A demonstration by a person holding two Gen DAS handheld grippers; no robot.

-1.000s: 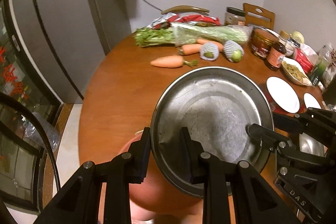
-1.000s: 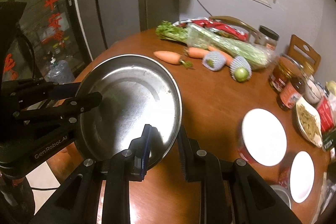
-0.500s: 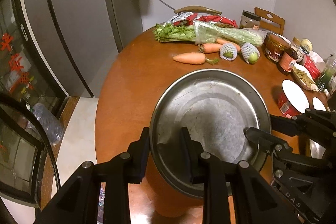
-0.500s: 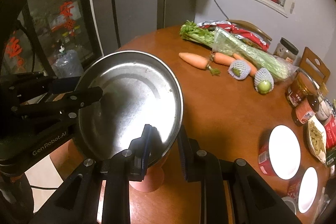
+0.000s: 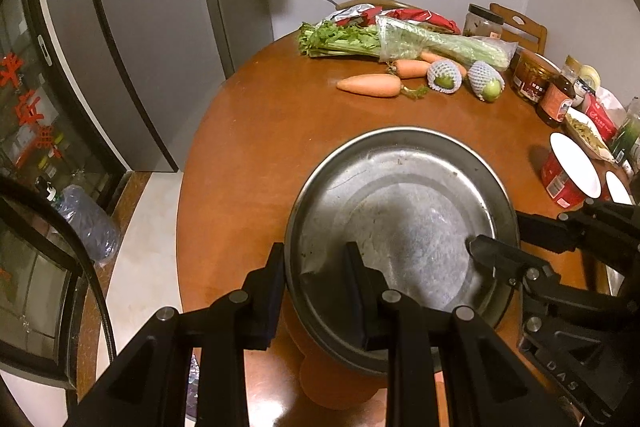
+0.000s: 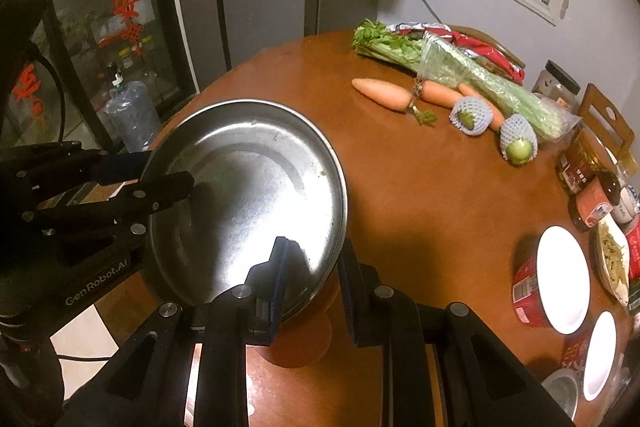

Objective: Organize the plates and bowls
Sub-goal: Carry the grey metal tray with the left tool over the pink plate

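The left hand-held gripper (image 5: 316, 291) is clamping the near rim of a large steel pan (image 5: 400, 223), one finger outside the wall and one inside, while the right hand-held gripper (image 6: 310, 279) is pinching the same pan's rim from the other side in the same way. Both are holding the pan in the air over the near edge of the round wooden desk (image 5: 280, 131), with an orange disc-shaped thing (image 6: 298, 343) showing directly underneath it. Toward the desk's right edge, two white bowls (image 6: 562, 279) are sitting side by side. Farther back, carrots (image 5: 370, 85), two net-wrapped green fruits (image 5: 444, 78) and bagged celery (image 5: 404, 41) are lying near the far edge, with jars (image 5: 530, 77) crowding the far right corner.
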